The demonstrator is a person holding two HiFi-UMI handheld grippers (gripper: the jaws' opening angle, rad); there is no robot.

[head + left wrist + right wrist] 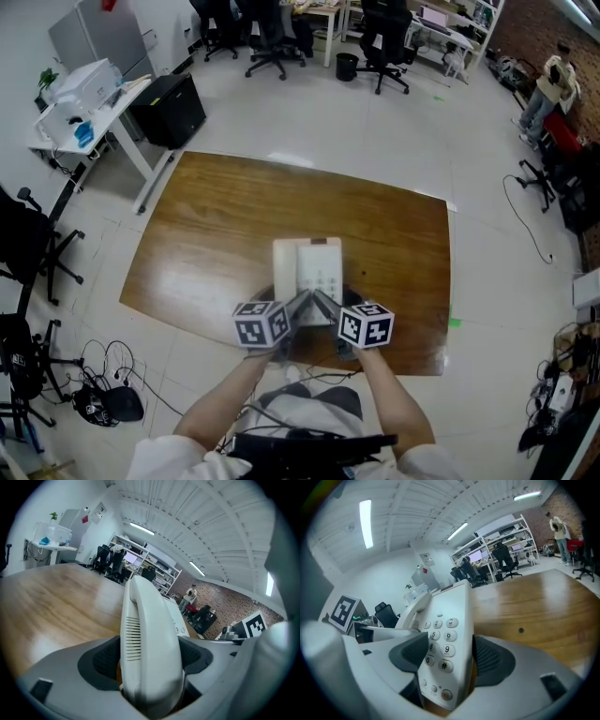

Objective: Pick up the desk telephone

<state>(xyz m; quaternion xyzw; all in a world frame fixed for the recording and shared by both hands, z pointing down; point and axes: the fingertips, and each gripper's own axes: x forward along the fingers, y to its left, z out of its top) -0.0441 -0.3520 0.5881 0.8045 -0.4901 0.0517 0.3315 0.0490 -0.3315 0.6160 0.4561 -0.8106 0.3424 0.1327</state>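
Observation:
A white desk telephone [309,267] sits near the front edge of the brown wooden table [206,225], its handset on the left and its keypad on the right. My left gripper [296,307] grips the near left end, and in the left gripper view its dark pads [105,658] press both sides of the handset [150,630]. My right gripper [325,306] holds the near right end, its jaws shut on the keypad side [445,639]. The frames do not show whether the phone's base is off the table.
A white desk with a printer [80,89] and a black cabinet [173,108] stand beyond the table's far left corner. Office chairs [272,42] line the back. Cables and a bag [108,398] lie on the floor at left. A person [553,84] stands far right.

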